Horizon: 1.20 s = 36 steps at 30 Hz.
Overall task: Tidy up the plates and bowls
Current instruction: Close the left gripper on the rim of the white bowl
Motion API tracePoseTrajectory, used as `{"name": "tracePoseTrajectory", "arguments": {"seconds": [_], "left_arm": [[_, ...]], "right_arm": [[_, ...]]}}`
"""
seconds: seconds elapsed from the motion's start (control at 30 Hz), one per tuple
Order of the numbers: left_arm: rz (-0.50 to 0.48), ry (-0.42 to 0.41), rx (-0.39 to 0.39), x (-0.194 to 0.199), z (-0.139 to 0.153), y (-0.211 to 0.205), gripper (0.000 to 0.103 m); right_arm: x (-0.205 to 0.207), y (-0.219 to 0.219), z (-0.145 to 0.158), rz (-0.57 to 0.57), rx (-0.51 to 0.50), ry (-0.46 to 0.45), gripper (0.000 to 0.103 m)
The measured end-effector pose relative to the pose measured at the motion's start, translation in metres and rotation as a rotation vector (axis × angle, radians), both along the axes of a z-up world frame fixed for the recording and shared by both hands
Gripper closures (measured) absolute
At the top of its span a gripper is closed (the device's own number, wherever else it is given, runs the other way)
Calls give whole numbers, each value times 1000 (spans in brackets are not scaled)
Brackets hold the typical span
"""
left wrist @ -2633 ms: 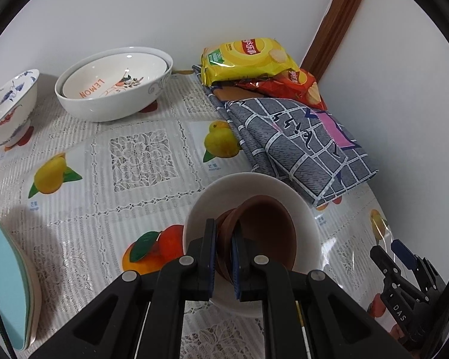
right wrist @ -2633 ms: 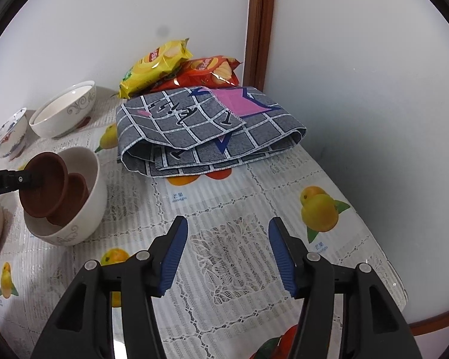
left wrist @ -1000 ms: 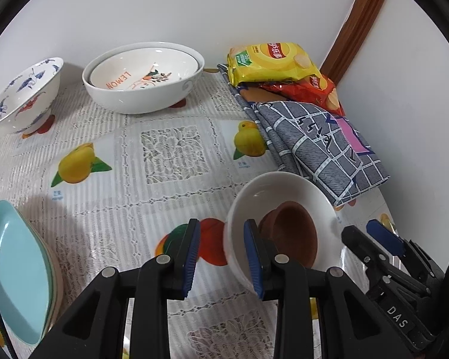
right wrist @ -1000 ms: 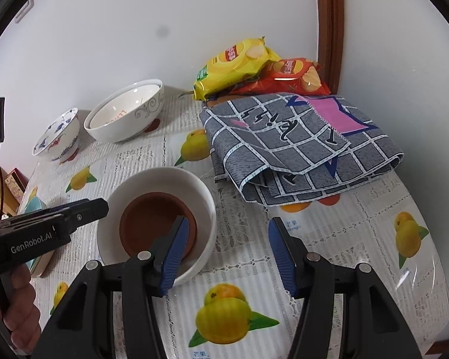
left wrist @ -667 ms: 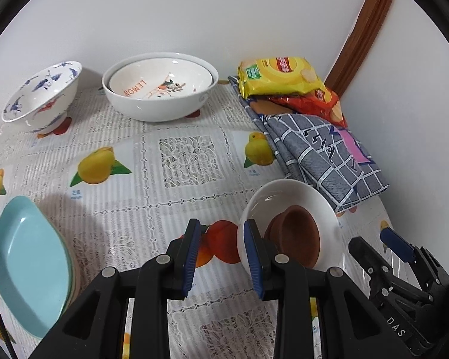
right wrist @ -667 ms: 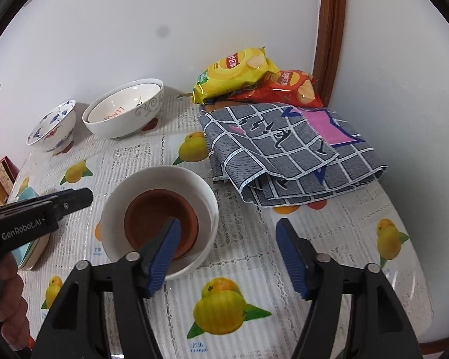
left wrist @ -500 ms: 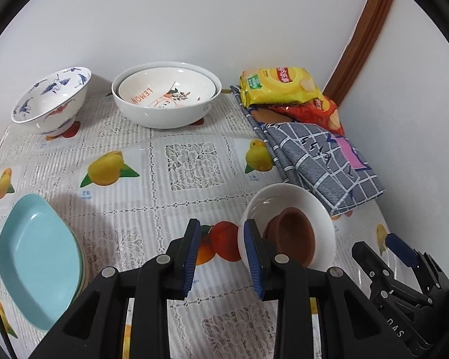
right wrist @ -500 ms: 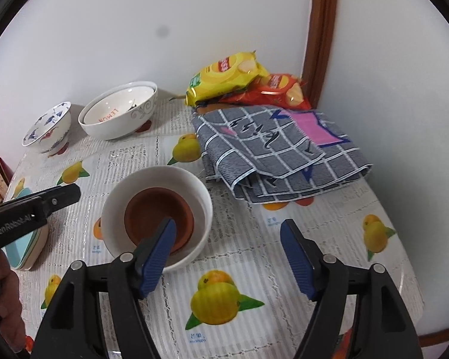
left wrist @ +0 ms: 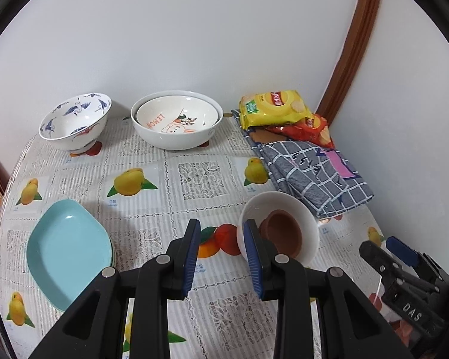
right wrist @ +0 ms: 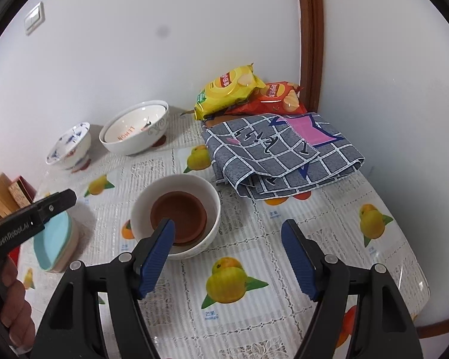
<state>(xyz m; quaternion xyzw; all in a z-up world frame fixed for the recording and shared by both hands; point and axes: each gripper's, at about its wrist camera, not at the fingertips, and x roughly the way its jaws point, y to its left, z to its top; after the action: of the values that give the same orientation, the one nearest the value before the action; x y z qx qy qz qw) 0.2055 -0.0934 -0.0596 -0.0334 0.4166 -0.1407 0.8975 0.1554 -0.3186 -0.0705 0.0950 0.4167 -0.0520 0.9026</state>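
A: Our left gripper (left wrist: pixel 221 249) has its fingers (left wrist: pixel 191 256) set a little apart with nothing between them; they hang over the desk (left wrist: pixel 194 179) beside the white bowl (left wrist: pixel 309 224).

B: And our right gripper (right wrist: pixel 229 258) has its fingers (right wrist: pixel 157 252) spread wide and empty. Its left finger crosses in front of the white bowl's near rim, and we cannot tell whether it touches.

A: Where do the dishes sit?

B: The white bowl (right wrist: pixel 212 200) stands on the fruit-print cloth near the desk's middle, with brown clay bowls (right wrist: pixel 179 215) nested inside it. From the left view the top brown bowl (left wrist: pixel 284 232) looks tilted.

A: At the back, by the wall, we see the blue-and-white patterned bowl (left wrist: pixel 74 122), and just beside it the large white bowl (left wrist: pixel 179 137) with a lemon-print bowl (left wrist: pixel 176 116) nested in it.

B: The stacked light-blue plates (left wrist: pixel 66 245) lie toward the left edge, well apart from the bowls.

A: On the right lie a folded grey checked cloth (right wrist: pixel 281 155) and, behind it, a yellow chip bag (right wrist: pixel 227 91) resting on a red one (right wrist: pixel 278 98).
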Motion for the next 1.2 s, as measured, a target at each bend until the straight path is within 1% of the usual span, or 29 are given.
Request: {"name": "tracePoseTrajectory", "arguments": {"seconds": [0.07, 0.17, 0.3, 0.53, 0.7, 0.83, 0.97, 1.1, 1.2], "left_arm": [[-11, -10, 6, -5, 4, 0, 74], [-24, -19, 17, -10, 9, 0, 74], [-31, -23, 10, -13, 13, 2, 74], [-33, -13, -3, -16, 13, 3, 74], [-28, -9, -2, -15, 11, 3, 74], [-23, 1, -3, -11, 7, 3, 74], [-18, 34, 0, -3, -4, 1, 74], [-18, 68, -5, 8, -17, -2, 74], [-29, 91, -17, 16, -27, -5, 74]], "right_arm": [[-1, -2, 3, 0, 10, 0, 30], [-3, -3, 7, -13, -3, 3, 30], [-6, -3, 11, -11, -9, -3, 30], [-9, 4, 14, -4, -33, -8, 30], [-9, 7, 14, 8, -16, -10, 30], [-4, 8, 9, 8, -28, 4, 30], [4, 5, -1, 12, -1, 27, 30], [14, 1, -14, 5, 0, 51, 30], [22, 0, -24, 10, 4, 67, 36]]}}
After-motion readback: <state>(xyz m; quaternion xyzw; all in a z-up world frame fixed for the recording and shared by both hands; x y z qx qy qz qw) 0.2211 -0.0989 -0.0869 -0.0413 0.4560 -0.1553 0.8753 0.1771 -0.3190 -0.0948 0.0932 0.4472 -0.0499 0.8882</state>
